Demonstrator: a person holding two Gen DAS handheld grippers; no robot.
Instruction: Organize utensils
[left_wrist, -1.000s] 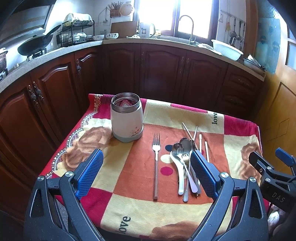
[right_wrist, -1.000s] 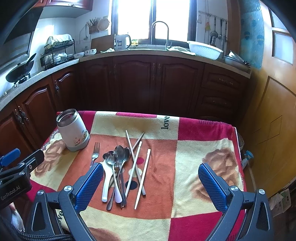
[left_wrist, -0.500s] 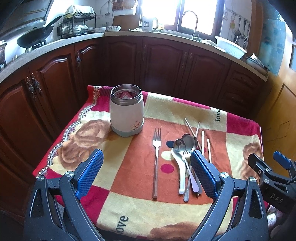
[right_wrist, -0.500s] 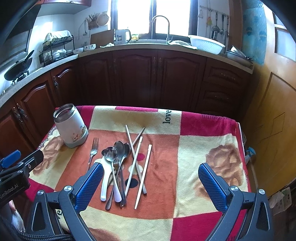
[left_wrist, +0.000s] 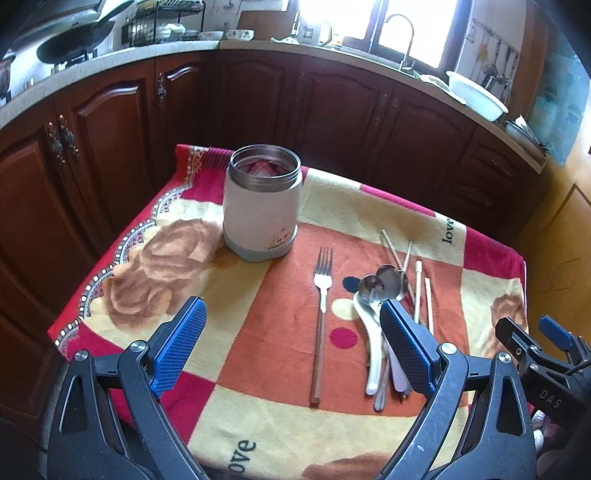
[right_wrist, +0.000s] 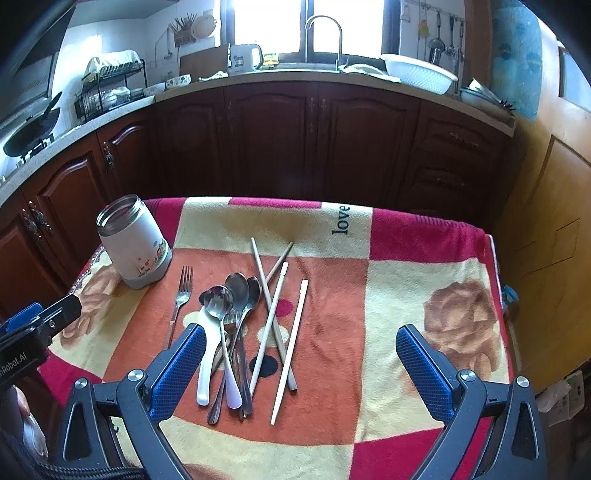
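Observation:
A white steel-rimmed jar (left_wrist: 261, 206) stands upright at the table's far left; it also shows in the right wrist view (right_wrist: 133, 242). A fork (left_wrist: 320, 317) lies alone to its right, also seen in the right wrist view (right_wrist: 179, 302). A pile of spoons (right_wrist: 227, 336) and several chopsticks (right_wrist: 280, 325) lie mid-table, the spoons also in the left wrist view (left_wrist: 375, 325). My left gripper (left_wrist: 291, 345) is open and empty above the near edge, around the fork's handle end. My right gripper (right_wrist: 301, 369) is open and empty above the chopsticks.
The table wears a red, orange and cream blanket (right_wrist: 406, 295). Dark wooden cabinets (right_wrist: 280, 147) run behind it, with a sink, kettle and white basin (right_wrist: 419, 75) on the counter. A wooden door (right_wrist: 554, 240) stands at the right.
Both grippers have tilted down and moved forward toward the table, so the jar and utensils sit closer. Both stay open and empty.

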